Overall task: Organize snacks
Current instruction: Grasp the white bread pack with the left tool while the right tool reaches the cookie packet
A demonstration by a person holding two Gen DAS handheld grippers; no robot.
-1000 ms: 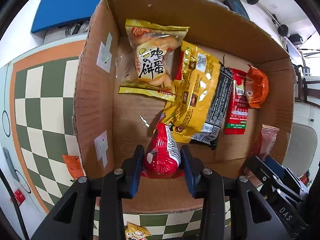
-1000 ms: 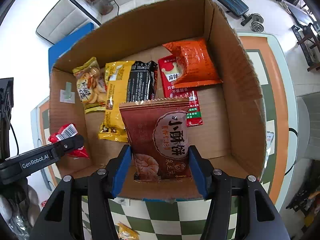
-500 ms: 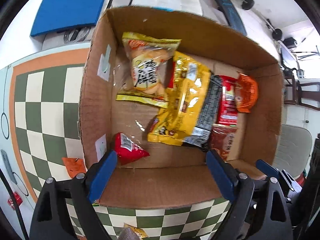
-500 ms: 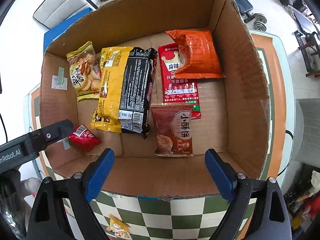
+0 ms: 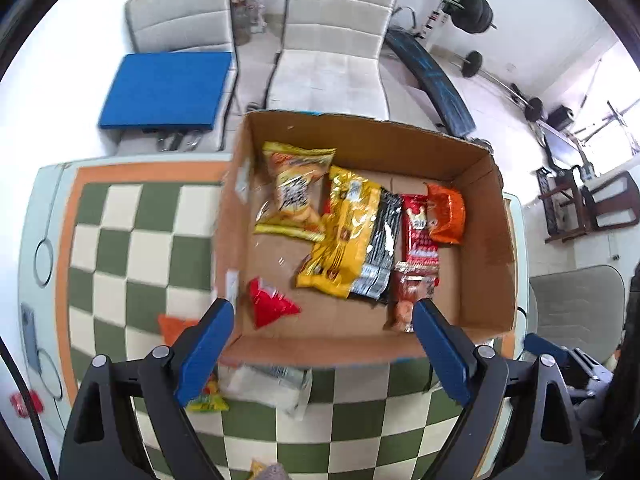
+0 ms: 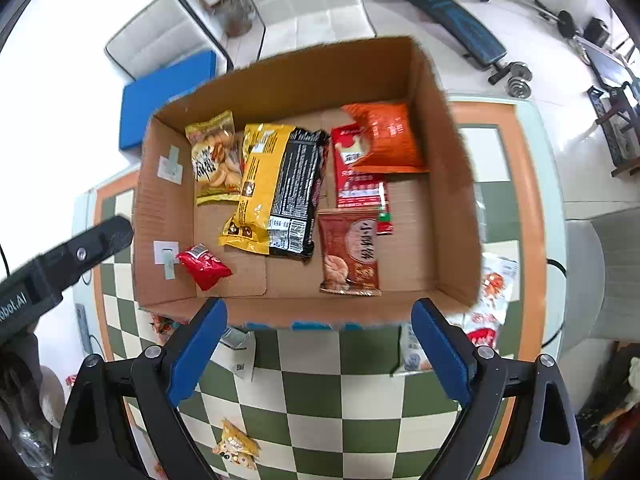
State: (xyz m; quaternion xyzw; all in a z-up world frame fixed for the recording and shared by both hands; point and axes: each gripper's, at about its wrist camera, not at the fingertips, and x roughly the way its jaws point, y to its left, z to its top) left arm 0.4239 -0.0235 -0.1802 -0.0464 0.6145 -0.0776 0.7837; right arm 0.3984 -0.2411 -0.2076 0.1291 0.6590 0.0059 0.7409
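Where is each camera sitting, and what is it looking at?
Left wrist: sits on the left gripper, above the table's near side, looking down into the cardboard box; its own open blue fingers show.
Right wrist: sits on the right gripper, looking down into the same box; its open fingers show, with the left gripper's black body at left.
Shared: the box, small red packet, brown biscuit packet, checkered table.
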